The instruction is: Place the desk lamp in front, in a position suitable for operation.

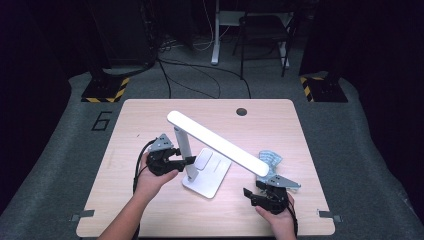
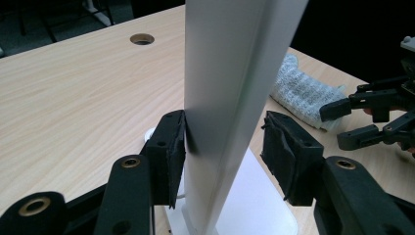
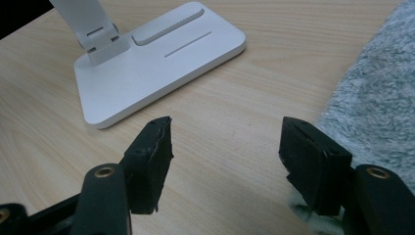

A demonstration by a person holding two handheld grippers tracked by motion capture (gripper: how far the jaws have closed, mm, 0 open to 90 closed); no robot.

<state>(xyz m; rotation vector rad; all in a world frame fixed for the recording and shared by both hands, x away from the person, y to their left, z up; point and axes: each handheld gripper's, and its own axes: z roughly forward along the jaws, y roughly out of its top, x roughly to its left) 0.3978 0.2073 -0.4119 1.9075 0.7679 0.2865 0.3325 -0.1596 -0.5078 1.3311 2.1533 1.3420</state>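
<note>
White desk lamp [image 1: 210, 152] stands mid-table [image 1: 150, 115], one only, arm already unfolded. High view: left gripper [image 1: 184, 161] is at lamp post, right gripper [image 1: 248, 196] near lamp head's tip, w/ one grey cloth [image 1: 270, 159] behind it.

Left gripper view: jaws half open around post [image 2: 230, 98]; one pad touches, the other stands off, no real grip.

Right gripper view: jaws wide, empty, near lamp base [image 3: 156, 63]. Cloth not yet picked up, I judge.
</note>
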